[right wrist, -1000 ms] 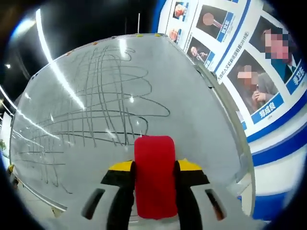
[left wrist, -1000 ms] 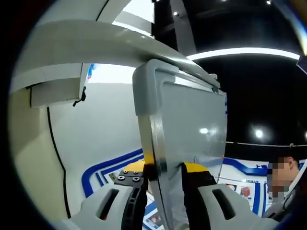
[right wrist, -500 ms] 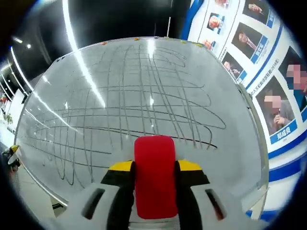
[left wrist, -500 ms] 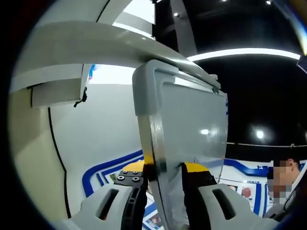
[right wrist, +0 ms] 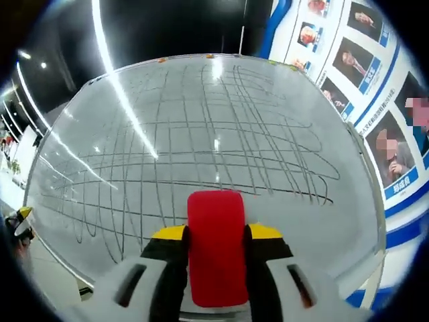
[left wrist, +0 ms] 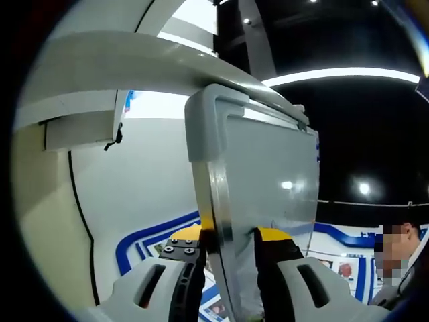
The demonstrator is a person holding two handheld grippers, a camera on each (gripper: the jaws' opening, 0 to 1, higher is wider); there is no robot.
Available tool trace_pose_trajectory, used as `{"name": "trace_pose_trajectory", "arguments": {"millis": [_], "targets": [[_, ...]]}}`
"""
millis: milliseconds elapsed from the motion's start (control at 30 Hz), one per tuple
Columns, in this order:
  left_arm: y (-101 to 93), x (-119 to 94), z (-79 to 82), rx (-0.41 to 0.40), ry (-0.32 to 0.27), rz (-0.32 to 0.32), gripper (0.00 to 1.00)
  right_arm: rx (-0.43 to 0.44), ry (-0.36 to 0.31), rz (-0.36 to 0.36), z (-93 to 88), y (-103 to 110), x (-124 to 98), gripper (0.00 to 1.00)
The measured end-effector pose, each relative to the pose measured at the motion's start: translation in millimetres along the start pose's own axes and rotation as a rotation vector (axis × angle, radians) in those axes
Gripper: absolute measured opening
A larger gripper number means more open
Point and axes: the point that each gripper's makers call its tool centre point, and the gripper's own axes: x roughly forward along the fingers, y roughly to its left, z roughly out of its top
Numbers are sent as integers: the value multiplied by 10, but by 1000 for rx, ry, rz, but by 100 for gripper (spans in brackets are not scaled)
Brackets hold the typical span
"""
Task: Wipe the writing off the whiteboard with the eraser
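In the right gripper view the whiteboard [right wrist: 201, 141] faces me, covered in crossing grey scribbled lines. My right gripper [right wrist: 216, 235] is shut on a red eraser [right wrist: 216, 241], which sits near the board's lower middle; I cannot tell whether it touches the surface. In the left gripper view my left gripper [left wrist: 231, 245] is shut on the whiteboard's edge [left wrist: 218, 201], close to a grey plastic corner piece [left wrist: 204, 114]. The board is seen edge-on there, with glare on its face. The left gripper's yellow-tipped jaw also peeks in at the board's far left edge [right wrist: 20, 218].
A wall with blue-framed portrait posters [right wrist: 355, 60] stands to the right of the board. In the left gripper view a person [left wrist: 395, 255] is at the lower right, and a white wall with a black cable [left wrist: 77, 215] lies to the left. Ceiling light strips run overhead.
The right gripper view has swung left across the board, so the scribbles now sit centred and the posters lie further right. The left gripper's hold looks unchanged.
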Motion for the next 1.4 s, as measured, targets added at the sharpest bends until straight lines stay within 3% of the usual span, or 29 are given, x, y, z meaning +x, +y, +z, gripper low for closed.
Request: {"name": "trace_pose_trajectory", "arguments": {"millis": [300,533,967,1167,1400], "targets": [[21,0,20,0,-4,1,31,42,1,-23,-6,45,7,28],[3,0,4,-1,-9,2,32,4,3,27,-25,257,1,28],[30,-2,19,-4,3,13,32,-52,15,98,-31,240,23,28],[32,-2,17,-3,8,20,32,-70,16,120,-23,159,29,28],[69,0,36,0,14,27,32,-46,4,92,-4,-277,68,28]]}}
